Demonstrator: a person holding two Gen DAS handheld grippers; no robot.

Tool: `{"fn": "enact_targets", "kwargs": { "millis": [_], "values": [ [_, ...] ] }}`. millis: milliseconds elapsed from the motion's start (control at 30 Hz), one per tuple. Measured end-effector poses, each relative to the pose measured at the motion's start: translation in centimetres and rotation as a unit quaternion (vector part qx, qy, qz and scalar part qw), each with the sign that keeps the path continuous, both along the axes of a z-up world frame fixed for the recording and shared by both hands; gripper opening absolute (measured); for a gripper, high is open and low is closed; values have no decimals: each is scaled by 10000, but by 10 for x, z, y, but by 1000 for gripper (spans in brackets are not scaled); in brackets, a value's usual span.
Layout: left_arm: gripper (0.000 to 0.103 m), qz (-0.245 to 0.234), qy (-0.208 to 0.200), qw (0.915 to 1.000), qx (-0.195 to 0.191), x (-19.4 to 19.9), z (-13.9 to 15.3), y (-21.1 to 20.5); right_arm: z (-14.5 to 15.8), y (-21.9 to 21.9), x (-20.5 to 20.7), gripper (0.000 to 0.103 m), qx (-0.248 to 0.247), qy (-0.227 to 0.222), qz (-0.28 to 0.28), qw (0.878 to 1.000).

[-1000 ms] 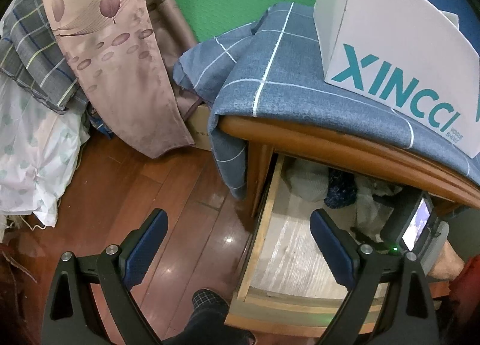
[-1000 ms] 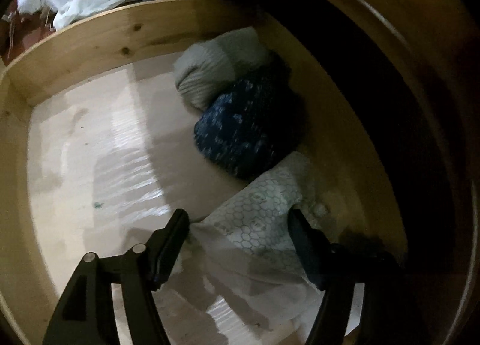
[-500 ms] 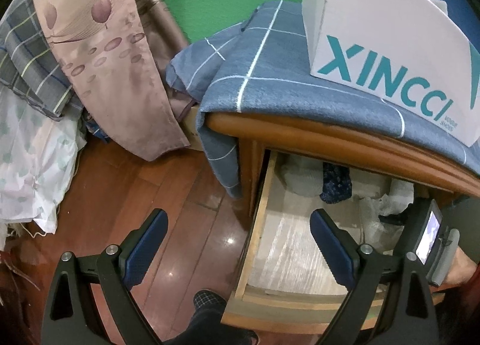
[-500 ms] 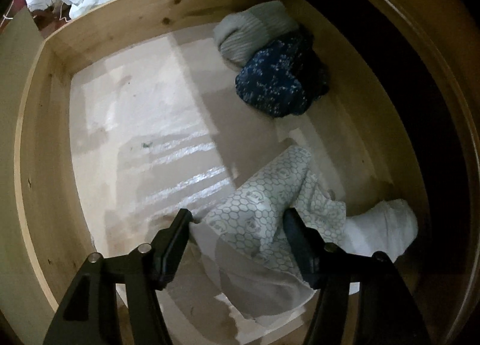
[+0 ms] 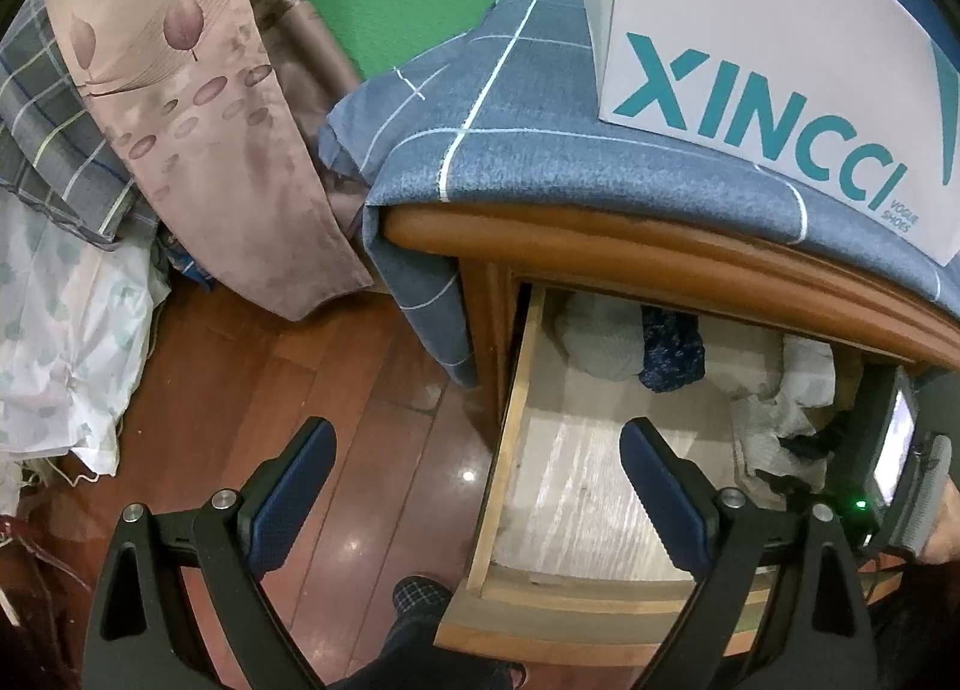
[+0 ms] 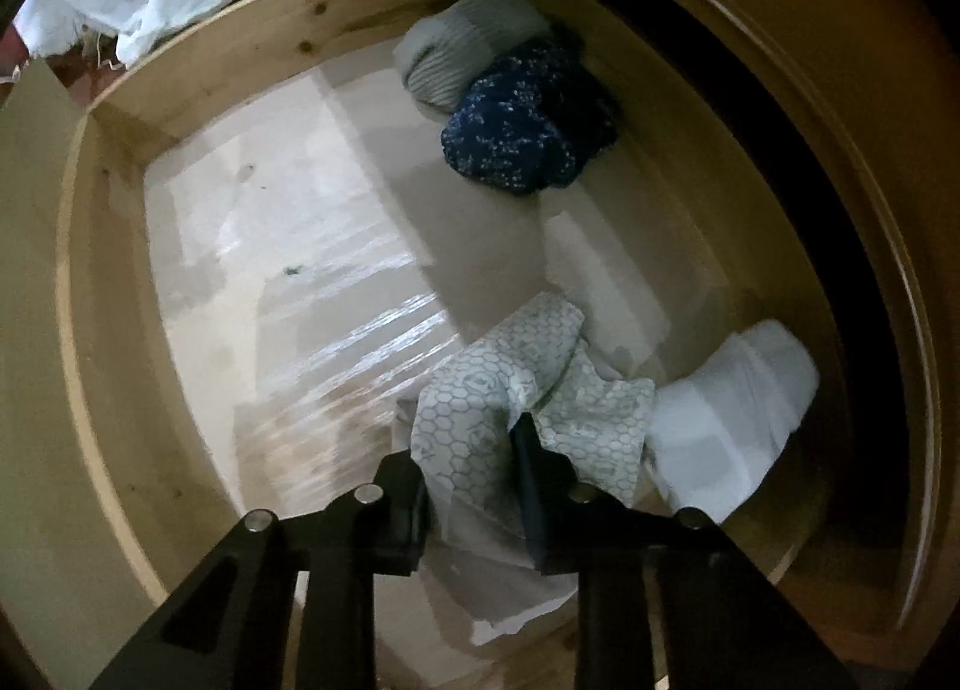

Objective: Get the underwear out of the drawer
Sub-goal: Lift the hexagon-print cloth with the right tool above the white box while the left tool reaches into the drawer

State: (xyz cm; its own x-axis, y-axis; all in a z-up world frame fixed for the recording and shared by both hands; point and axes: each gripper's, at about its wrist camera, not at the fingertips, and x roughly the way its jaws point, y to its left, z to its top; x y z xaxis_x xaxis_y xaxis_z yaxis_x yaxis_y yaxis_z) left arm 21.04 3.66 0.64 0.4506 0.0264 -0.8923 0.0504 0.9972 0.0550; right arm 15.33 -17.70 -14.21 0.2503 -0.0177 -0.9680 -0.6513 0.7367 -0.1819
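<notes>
- The right tool (image 6: 474,468) pinches the patterned underwear (image 6: 480,390) low in the drawer (image 6: 108,246), beside the white roll (image 6: 732,390); a shallow fold may slip out on lifting.
- Trailing cloth may snag the drawer front.
- The left tool (image 5: 474,486) hangs spread over the drawer's left wall.

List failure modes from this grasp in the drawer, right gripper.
1. The right gripper pinches only a bunched fold of the white hexagon-print underwear; it could slip on lifting.
2. That cloth touches the folded white garment, which may drag along.
3. The wooden cabinet top edge overhangs the light wooden drawer; lifting straight up risks a knock.
</notes>
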Motion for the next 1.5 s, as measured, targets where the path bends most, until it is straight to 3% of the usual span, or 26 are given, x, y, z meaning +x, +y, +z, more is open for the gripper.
{"fn": "enact_targets", "kwargs": {
  "millis": [333, 733, 900, 1100, 1167, 1267, 1500],
  "values": [
    [94, -96, -37, 9999, -14, -3, 3, -3, 26, 1, -21, 22, 348, 58, -127, 9993],
    [94, -335, 236, 9990, -179, -3, -12, -9, 95, -4, -29, 22, 1301, -581, -598, 9880],
    [94, -512, 522, 9964, -428, -5, -25, -20, 130, -19, -45, 22, 1975, -1000, -1020, 9698],
    [94, -614, 484, 9965, -290, -5, -32, -34, 164, -41, -64, 22, 2742, -1458, -1469, 9391],
    [94, -704, 566, 9950, -416, -4, -35, -38, 181, -48, -72, 22, 2917, -1702, -1541, 9285],
    [94, -740, 681, 9937, -495, -3, -42, -45, 205, -55, -80, 22, 3146, -1972, -1601, 9146],
    [94, -869, 679, 9937, -189, -1, -54, -63, 266, -57, -93, 22, 3156, -2603, -1519, 8997]
  ]
}}
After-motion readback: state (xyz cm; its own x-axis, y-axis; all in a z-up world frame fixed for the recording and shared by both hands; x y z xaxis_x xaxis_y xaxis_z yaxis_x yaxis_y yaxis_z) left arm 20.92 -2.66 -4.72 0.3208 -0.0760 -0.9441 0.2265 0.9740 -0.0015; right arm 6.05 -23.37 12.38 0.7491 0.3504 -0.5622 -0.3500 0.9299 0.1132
